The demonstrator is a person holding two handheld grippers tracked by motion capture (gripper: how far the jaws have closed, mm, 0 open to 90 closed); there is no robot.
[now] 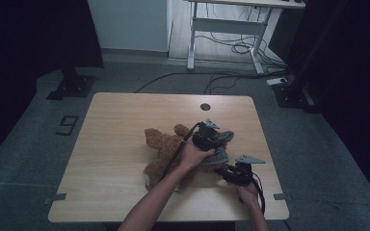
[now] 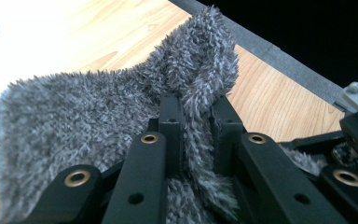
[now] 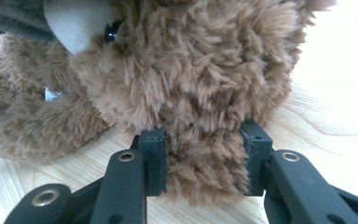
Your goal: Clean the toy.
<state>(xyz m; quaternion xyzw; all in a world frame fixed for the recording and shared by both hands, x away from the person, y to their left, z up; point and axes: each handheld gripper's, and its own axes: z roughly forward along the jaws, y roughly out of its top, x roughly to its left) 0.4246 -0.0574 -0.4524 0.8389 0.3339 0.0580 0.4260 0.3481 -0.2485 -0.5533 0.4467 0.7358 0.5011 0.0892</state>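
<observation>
The brown teddy bear (image 1: 166, 154) lies mid-table (image 1: 125, 125), its plush pinched by the right gripper (image 3: 205, 158); the left gripper (image 2: 198, 114) clamps a grey fuzzy cloth (image 2: 84, 112). Pulling harder could slip either shallow grip or drag the bear.

Black claw (image 2: 193, 116) arms, brass-ringed screw holes

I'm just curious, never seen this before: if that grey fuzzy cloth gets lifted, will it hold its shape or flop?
Probably flop: the grey cloth already folds and bunches where the left gripper pinches it. It looks light, thin fleece. Its fuzzy pile likely resists slipping.
</observation>
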